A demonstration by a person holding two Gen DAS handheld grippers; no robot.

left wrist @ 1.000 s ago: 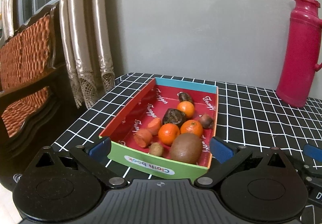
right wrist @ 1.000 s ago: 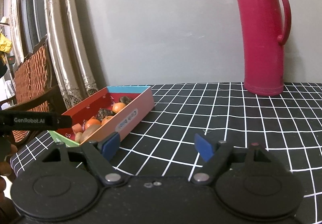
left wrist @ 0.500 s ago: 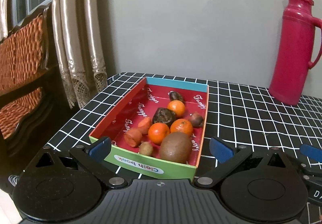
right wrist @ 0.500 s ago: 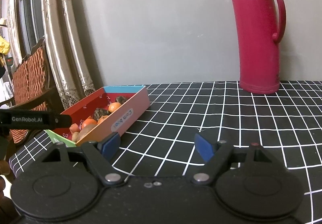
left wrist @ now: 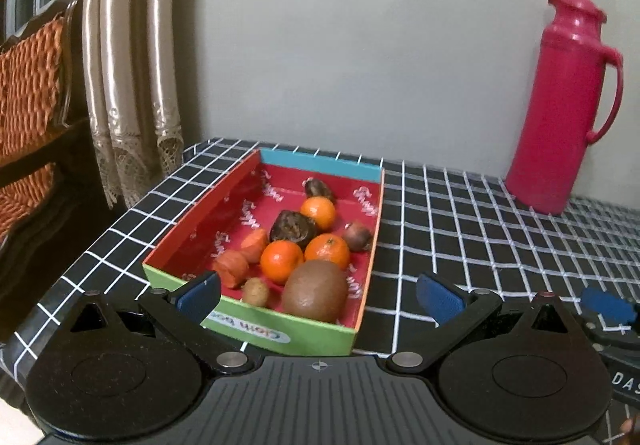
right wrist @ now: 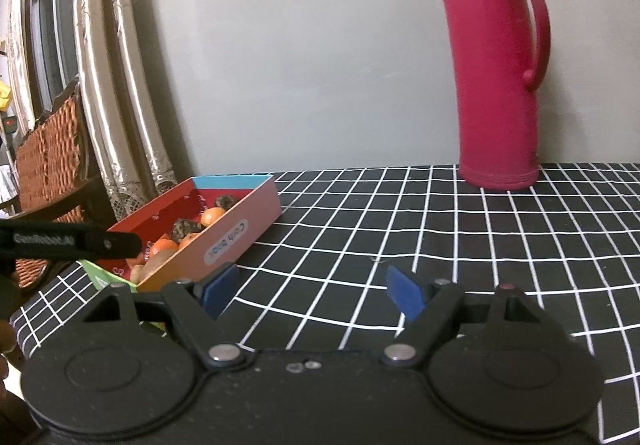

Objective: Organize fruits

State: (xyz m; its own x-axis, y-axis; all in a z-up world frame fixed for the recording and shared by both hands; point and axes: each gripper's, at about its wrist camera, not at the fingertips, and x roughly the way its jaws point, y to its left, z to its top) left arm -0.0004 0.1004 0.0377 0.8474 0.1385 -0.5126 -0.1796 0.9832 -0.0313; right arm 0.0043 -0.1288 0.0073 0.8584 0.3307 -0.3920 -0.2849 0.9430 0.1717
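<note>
A red cardboard box [left wrist: 192, 225] with green front and blue back walls sits on the black checked table and holds several fruits: oranges [left wrist: 281, 260], a brown kiwi [left wrist: 315, 290], carrot-like pieces [left wrist: 231, 272], dark wrinkled fruits [left wrist: 291, 228]. My left gripper [left wrist: 320, 295] is open and empty, just in front of the box's near wall. My right gripper [right wrist: 310, 289] is open and empty over the table, right of the box [right wrist: 236, 221]. The left gripper's body [right wrist: 60, 241] shows at the left of the right wrist view.
A tall pink thermos [left wrist: 560, 105] stands at the back right of the table [left wrist: 480, 245], also in the right wrist view [right wrist: 496, 65]. A curtain [left wrist: 128, 65] and a woven chair [left wrist: 28, 93] stand off the table's left edge.
Both grippers have drifted left and back slightly, so the box and thermos have slid across the views. Both stay open and empty.
</note>
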